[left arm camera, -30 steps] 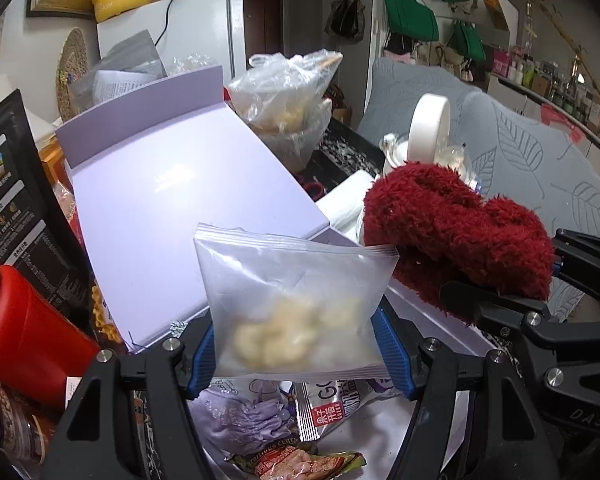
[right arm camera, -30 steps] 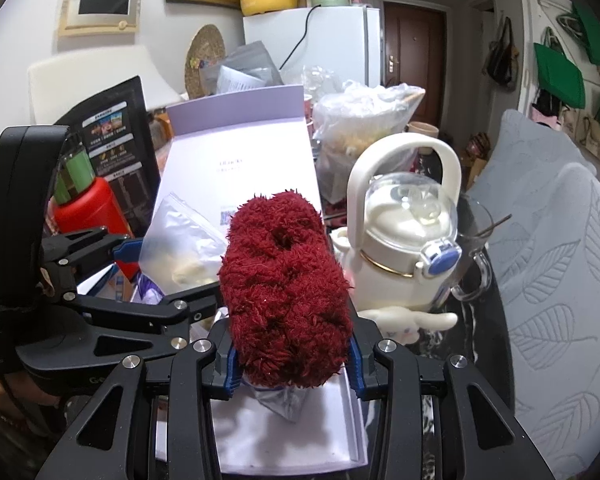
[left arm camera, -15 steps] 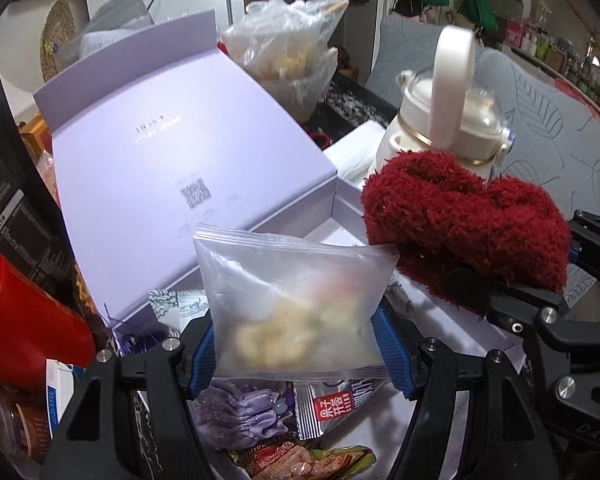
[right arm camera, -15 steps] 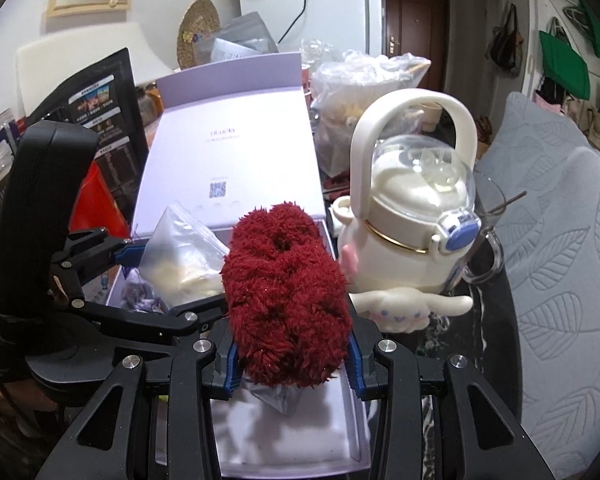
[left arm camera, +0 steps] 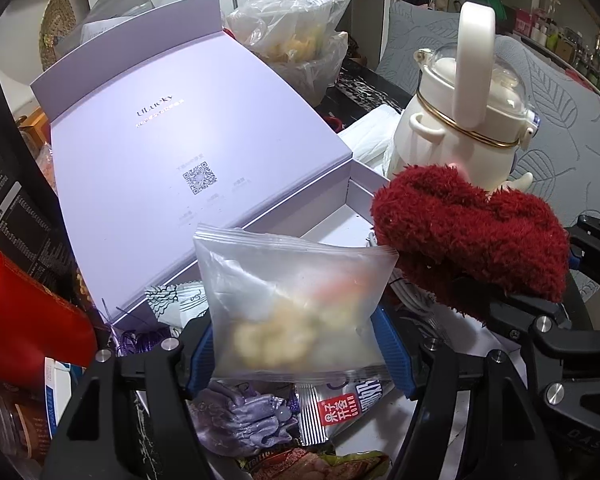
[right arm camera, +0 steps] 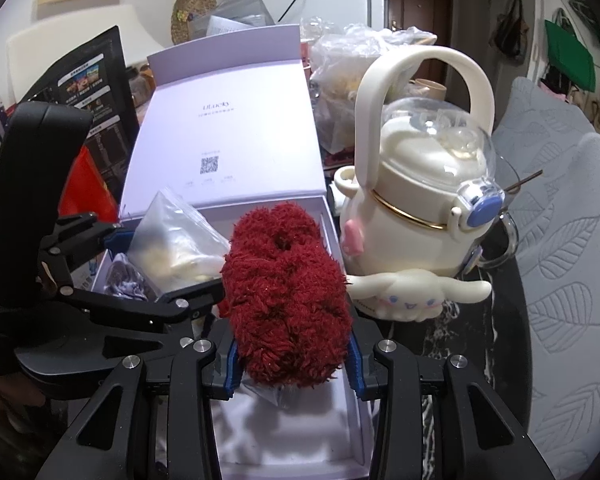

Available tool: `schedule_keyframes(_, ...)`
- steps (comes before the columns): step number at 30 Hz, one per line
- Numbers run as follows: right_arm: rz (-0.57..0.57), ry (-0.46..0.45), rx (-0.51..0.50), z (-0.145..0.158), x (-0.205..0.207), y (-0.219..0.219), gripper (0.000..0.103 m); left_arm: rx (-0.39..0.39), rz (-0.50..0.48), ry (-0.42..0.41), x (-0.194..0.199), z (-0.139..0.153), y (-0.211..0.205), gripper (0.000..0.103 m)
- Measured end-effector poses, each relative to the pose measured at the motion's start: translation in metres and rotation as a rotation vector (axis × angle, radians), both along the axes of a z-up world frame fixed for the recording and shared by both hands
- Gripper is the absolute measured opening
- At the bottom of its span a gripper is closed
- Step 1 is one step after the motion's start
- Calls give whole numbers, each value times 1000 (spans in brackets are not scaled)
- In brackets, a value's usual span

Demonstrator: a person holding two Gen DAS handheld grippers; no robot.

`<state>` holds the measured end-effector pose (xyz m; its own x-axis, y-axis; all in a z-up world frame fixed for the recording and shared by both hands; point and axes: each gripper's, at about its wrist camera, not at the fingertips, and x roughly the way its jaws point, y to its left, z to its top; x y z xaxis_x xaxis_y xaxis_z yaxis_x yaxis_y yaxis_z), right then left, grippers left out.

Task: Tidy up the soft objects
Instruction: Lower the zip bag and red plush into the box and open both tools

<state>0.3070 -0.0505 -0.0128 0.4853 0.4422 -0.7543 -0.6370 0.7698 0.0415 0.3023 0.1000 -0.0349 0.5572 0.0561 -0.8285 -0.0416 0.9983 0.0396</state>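
A: What does the left gripper (left arm camera: 296,344) hold?

B: It holds a frosted, clear plastic zip bag (left arm camera: 292,304) with pale, lumpy pieces inside. The blue pads press the bag on its two lower sides, so the jaws are clenched on it. The bag stands upright above the near end of the pale lilac cardboard gift box (left arm camera: 340,216).

A: And the right gripper (right arm camera: 292,354)?

B: It is clamped on a dark red, fluffy knitted roll (right arm camera: 288,300). The roll stands up between the blue pads, and it is also over the inside of the box, beside the zip bag. In the left wrist view the red roll (left arm camera: 472,236) nearly touches the corner of the bag.

A: Is the box open?

B: Yes. Its lid (left arm camera: 172,148) leans back, with a small square code printed on it. Inside the box, under the bag, I see a crumpled lilac pouch (left arm camera: 244,420) and a silver snack packet with a red label (left arm camera: 340,408).

A: What is next to the box?

B: A cream white kettle-shaped bottle with a big handle and a clear dome (right arm camera: 424,204) stands just beside its right wall. A red container (left arm camera: 28,316) is on the left side.
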Motion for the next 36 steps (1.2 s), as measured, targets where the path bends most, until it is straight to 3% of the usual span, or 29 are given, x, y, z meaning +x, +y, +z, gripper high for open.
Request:
schedule_keyframes(8, 3, 25, -20, -7, 3, 0, 41, 46, -3, 18, 7, -6, -4, 80)
schedule_keyframes(15, 14, 13, -49, -7, 1, -3, 49, 72, -13, 53, 15, -13, -8, 90)
schedule_keyframes(18, 18, 7, -50, -5, 0, -4, 56, 89, -20, 70, 19, -16, -9, 92)
schedule_keyframes(28, 18, -36, -59, 3, -6, -7, 56, 89, -16, 74, 12, -13, -12, 92)
schedule_keyframes(36, -2, -57, -52, 10, -5, -14, 56, 87, -35, 32, 1, 0, -18, 92)
